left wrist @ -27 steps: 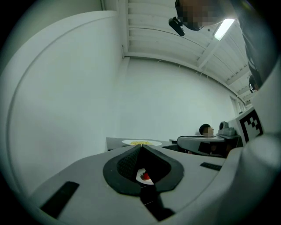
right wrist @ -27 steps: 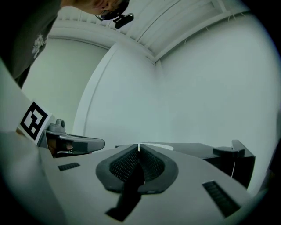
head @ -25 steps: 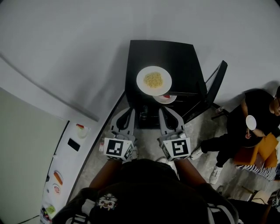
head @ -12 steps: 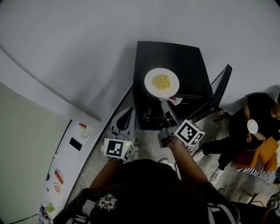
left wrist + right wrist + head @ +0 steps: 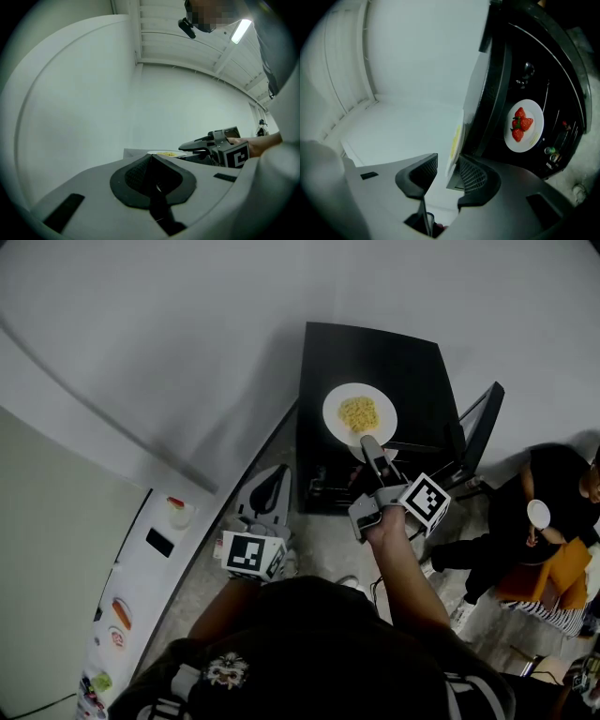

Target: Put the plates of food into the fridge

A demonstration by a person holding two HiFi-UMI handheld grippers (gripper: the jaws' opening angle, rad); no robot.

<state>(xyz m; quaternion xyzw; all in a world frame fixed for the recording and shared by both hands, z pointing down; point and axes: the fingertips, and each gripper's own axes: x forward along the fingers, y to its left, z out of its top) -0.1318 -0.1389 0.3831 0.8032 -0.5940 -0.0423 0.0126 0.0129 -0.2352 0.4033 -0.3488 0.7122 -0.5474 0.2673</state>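
A white plate of yellow food [image 5: 360, 414] sits on top of the black fridge [image 5: 375, 357], whose door [image 5: 480, 423] stands open to the right. My right gripper [image 5: 368, 440] is rolled on its side at the plate's near rim. Its jaws have just been opening, and in the right gripper view [image 5: 447, 161] the rim [image 5: 453, 145] stands edge-on between the pads with a gap on one side. A plate of strawberries [image 5: 524, 124] rests on a shelf inside the fridge. My left gripper [image 5: 272, 476] hangs back on the left, shut and empty [image 5: 151, 157].
A person [image 5: 553, 493] sits on the floor to the right of the fridge door. At lower left, a white counter [image 5: 141, 596] carries a dark flat object [image 5: 158, 543] and small food items. A plain white wall runs behind the fridge.
My right gripper rolled onto its side, moved forward to the plate's rim and opened its jaws. The left gripper stayed shut and fell behind it.
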